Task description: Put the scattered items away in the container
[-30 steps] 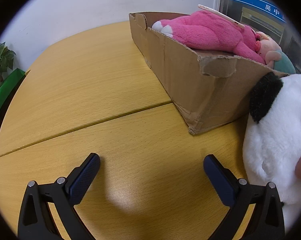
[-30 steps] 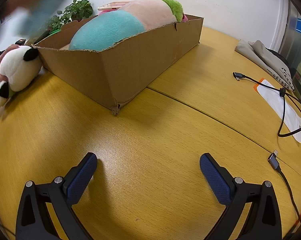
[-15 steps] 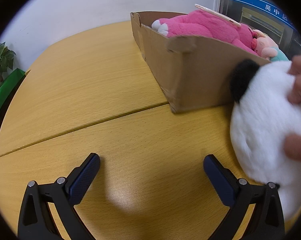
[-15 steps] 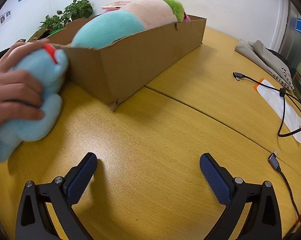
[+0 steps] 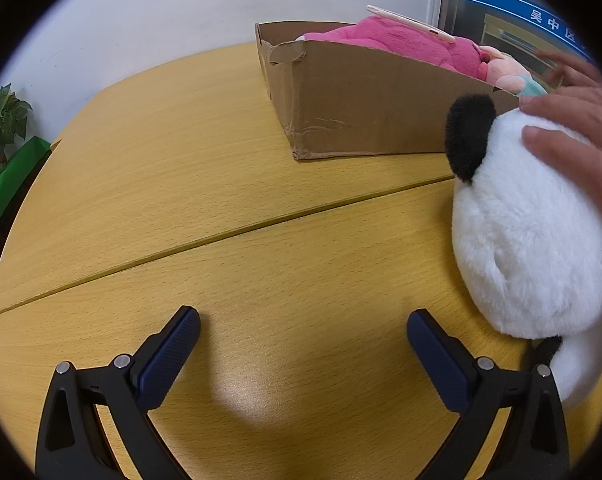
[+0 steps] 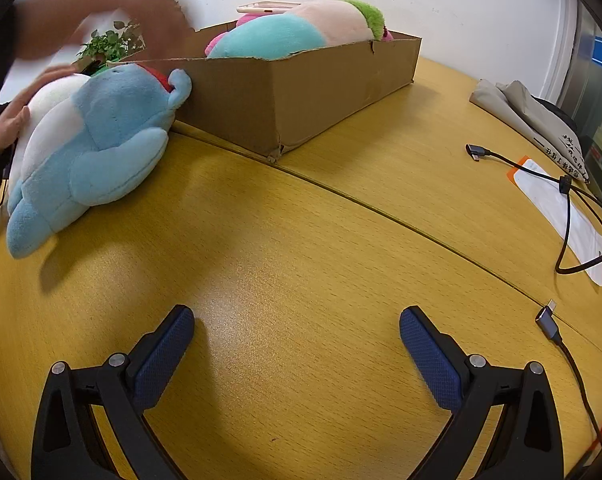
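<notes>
Both grippers rest low over the yellow wooden table [image 6: 301,240] with jaws spread wide and nothing between them: the left gripper [image 5: 303,334] faces the near corner of the cardboard box [image 5: 365,104], and the right gripper [image 6: 297,334] faces bare tabletop. Compared with one second ago, the scene in front of them has been rearranged by a bare hand [image 5: 573,128], not by the grippers. The box has been turned, so a different long wall now faces the left wrist view. The white-and-black plush [image 5: 525,240] has been pulled closer and now sits on the table just beside the left gripper's right finger, with the hand resting on top of it. A blue plush [image 6: 97,152], absent from the table a second ago, now lies on its side with its head against the box wall. The box already holds a pink plush [image 5: 401,44], a teal-and-peach plush [image 6: 297,28] and a phone [image 6: 267,7] lying on top. In all likelihood the items are being laid out, so tidying has not begun; two plush toys await pickup.
</notes>
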